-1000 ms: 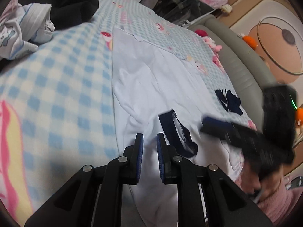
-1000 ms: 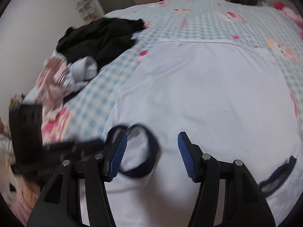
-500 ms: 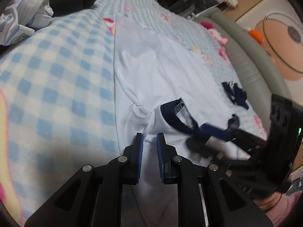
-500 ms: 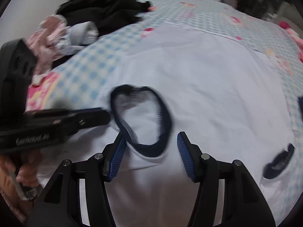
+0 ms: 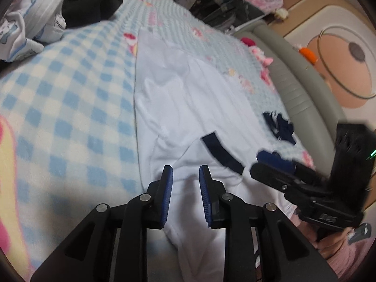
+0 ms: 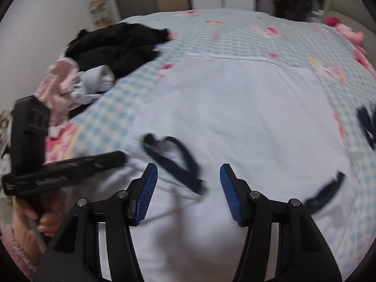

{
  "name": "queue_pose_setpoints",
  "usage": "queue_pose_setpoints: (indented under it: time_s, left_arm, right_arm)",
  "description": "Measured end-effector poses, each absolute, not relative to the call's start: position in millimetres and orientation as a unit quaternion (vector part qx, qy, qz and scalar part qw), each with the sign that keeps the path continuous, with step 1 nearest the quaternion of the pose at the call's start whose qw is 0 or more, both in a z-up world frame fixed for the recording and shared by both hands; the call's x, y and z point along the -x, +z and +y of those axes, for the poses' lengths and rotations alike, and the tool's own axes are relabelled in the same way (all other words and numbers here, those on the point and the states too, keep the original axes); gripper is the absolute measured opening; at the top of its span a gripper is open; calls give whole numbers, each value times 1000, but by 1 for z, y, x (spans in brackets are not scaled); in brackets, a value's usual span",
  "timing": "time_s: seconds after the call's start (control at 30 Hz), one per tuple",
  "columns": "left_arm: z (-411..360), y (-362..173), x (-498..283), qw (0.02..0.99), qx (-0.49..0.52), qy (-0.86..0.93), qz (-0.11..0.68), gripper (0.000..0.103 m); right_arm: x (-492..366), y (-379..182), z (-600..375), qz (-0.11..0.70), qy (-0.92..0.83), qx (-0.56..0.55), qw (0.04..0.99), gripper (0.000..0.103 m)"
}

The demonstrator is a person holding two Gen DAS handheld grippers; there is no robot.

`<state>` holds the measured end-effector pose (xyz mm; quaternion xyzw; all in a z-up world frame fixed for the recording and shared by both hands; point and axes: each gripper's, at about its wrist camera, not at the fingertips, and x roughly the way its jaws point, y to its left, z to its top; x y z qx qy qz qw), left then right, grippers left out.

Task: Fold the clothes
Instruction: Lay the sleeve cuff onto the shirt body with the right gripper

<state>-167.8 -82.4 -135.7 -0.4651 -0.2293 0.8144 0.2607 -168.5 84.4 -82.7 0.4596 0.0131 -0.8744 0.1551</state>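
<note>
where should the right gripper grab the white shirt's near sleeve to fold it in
Grip the white shirt sleeve at its navy cuff. The cuff lies bunched and raised just ahead of the open right gripper, so coming straight forward and down lets the jaws straddle it.

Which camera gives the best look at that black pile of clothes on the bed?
The right wrist view: the black clothes lie whole on the checked blanket. The left wrist view catches only their lower edge at the top of the picture.
</note>
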Motion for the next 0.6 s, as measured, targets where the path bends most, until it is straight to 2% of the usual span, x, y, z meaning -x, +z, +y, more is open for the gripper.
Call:
queue_pose_setpoints:
  time_s: [0.1,0.13,0.23,0.3,0.47,0.53,0.6]
  left_arm:
    - [-75,-143,168,254,485,812,-203,25]
    - [-73,-144,168,251,490,812,-194,22]
    - [-78,-148,168,252,511,801,-183,24]
    - [-84,-147,166,260,514,796,-186,24]
    - [-93,-131,157,254,493,812,-184,24]
    - [-92,-124,152,253,482,820,-176,24]
    - [-86,-118,144,245,475,830,-159,24]
  right_arm:
    - [186,-97,61,41,-861,-478,169,57]
    - [190,-104,58,47,-859,-484,163,57]
    - [200,-124,56,67,-852,-503,126,55]
    - [203,-128,68,50,-852,-510,107,56]
    - [193,-116,96,40,-870,-489,59,56]
    - [185,-104,103,7,-877,-474,79,56]
    - [178,-95,94,16,-881,-460,105,56]
